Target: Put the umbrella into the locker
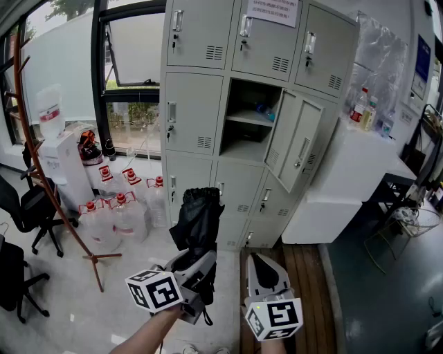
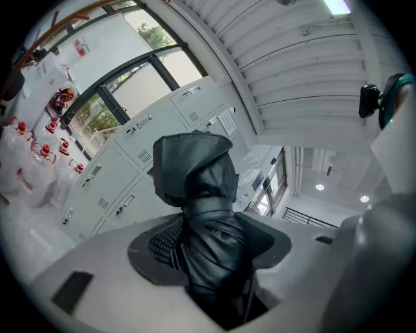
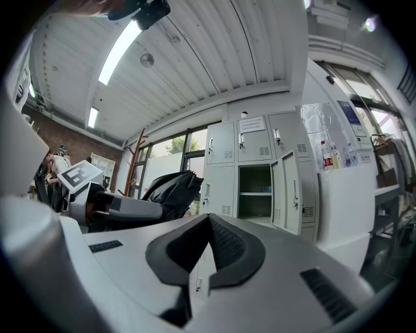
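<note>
Your left gripper (image 1: 199,261) was low and near, its jaws clamped partway apart round the black folded umbrella (image 1: 197,220), whose long axis ran on from the jaws toward the far lockers. Your right gripper (image 1: 259,259), just to its right, had its jaws together on nothing. Beyond the umbrella's tip and a little right stood the open compartment (image 1: 250,124), its door (image 1: 294,142) swung out rightward, so I judge the left hand needed to reach farther and rightward; red print on the notice (image 1: 272,10) above was too small to read.
</note>
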